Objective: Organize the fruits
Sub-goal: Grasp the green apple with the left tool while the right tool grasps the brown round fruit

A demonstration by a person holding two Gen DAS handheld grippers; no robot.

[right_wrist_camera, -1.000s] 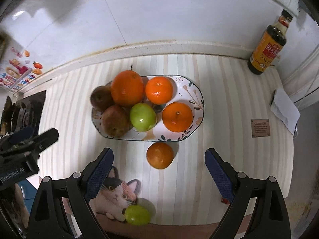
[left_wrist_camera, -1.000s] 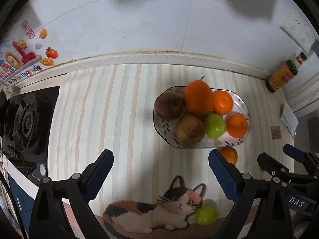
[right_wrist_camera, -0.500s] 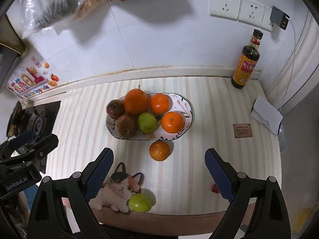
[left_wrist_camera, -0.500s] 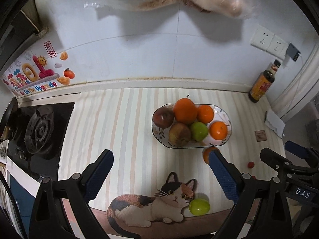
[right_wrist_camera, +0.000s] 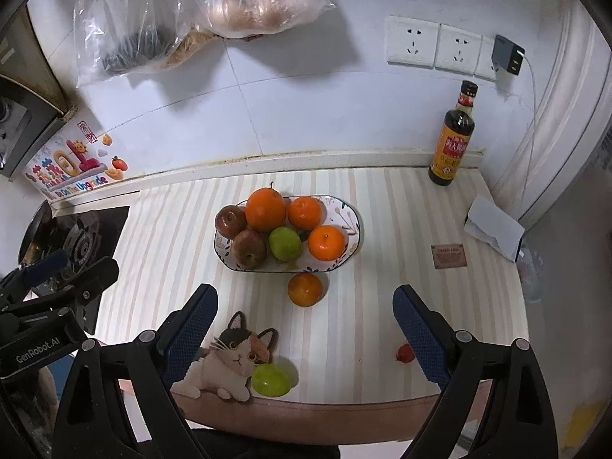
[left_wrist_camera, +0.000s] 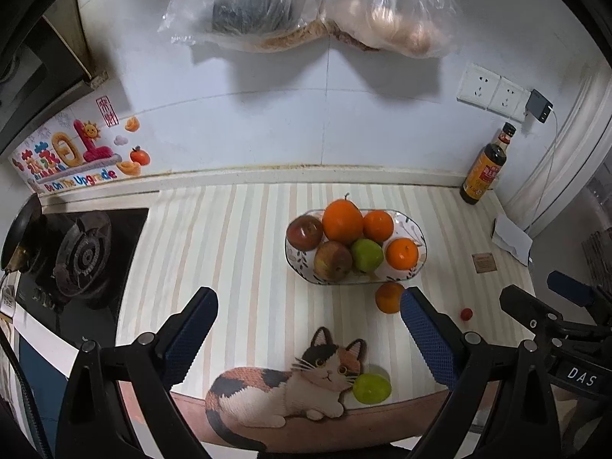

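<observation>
While both spread wide and holding nothing, left gripper marked "GenRobot.AI", right gripper marked "DAS", wall sticker reading "Upgrade".

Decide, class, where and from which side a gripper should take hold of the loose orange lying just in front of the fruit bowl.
Grip the loose orange across its widest middle, coming from above. It is round, so any lower grip would likely slip. The bowl crowds its far side; left and right are bare mat. The right gripper, open and nearly in line, seems best placed.

Dim, cool overhead light; soft shadows, sharp focus, dark fisheye corners.
</observation>
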